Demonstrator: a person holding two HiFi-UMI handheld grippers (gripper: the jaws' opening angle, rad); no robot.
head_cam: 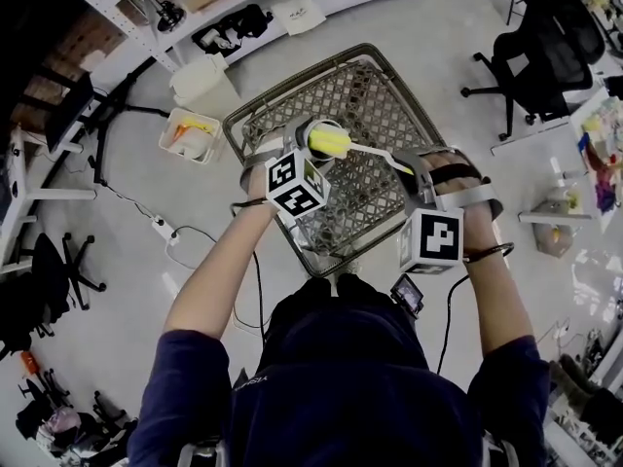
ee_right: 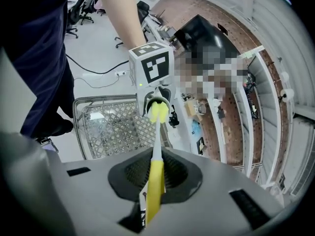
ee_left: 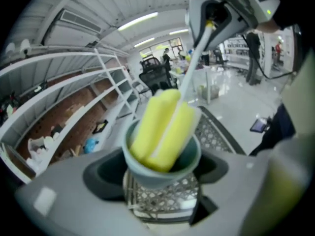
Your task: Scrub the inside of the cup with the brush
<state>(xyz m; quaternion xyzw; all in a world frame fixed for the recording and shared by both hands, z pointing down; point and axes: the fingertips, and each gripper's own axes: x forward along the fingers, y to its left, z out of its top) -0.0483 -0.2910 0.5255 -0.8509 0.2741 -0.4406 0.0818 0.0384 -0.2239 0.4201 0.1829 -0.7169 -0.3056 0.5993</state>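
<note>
place: lab/workshop | evidence: white shelving racks (ee_left: 64, 58), office chairs (head_cam: 545, 52), floor power strip (head_cam: 161, 229)

A wire mesh basket (head_cam: 375, 100) stood on the pale floor (head_cam: 117, 173), one corner turned toward the camera. Just past its far left corner sat a white lidded bin (head_cam: 200, 78). Beside the bin was an open white crate (head_cam: 190, 136) holding something yellow. A white power strip (head_cam: 161, 229) lay on the floor left of the basket, with a black cable (head_cam: 257, 295) trailing nearby. White shelving (head_cam: 136, 22) lined the far side, and a black bag (head_cam: 234, 25) and a folded white cloth (head_cam: 297, 13) lay on its lowest board. A black office chair (head_cam: 540, 52) stood well apart at the far right. Another chair's base (head_cam: 68, 266) showed near the left edge.
</note>
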